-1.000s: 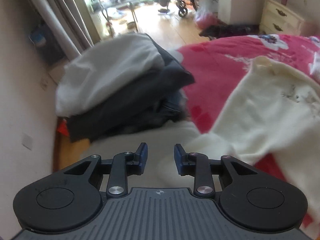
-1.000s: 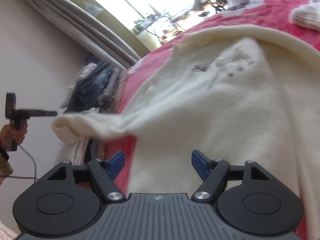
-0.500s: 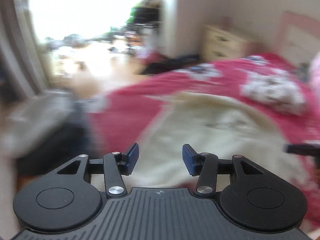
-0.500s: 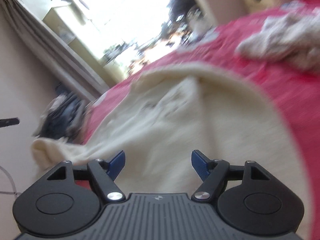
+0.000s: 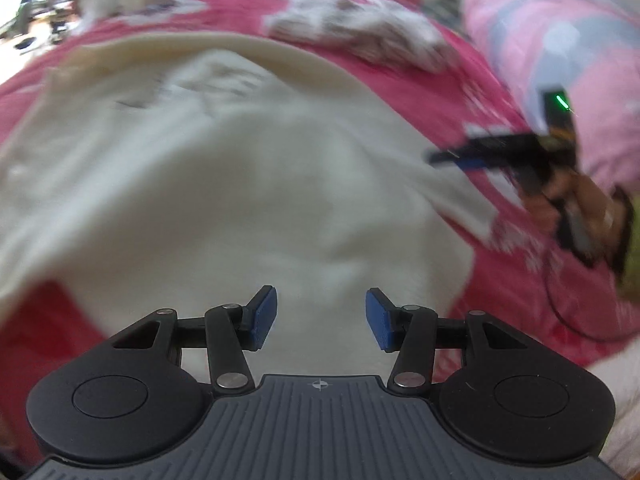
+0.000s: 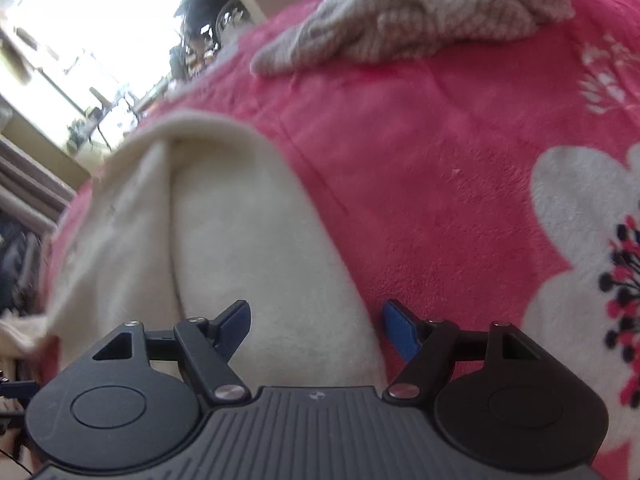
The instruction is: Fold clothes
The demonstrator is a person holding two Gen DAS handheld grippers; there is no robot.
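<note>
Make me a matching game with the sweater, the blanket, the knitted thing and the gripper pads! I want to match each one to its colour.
Things:
1. sweater
2. blanket
3. knitted garment
4. left gripper pads

Colours:
A. blue
B. beige-grey
C. pink-red with white flowers
D. cream

Pairs: 1-D, 2-C, 3-B, 4-A

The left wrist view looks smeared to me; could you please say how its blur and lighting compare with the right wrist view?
Left wrist view: the cream sweater and red blanket are motion-smeared, only the left gripper is sharp. Right wrist view: crisper, the blanket's pile is readable, but the window is blown out white.
</note>
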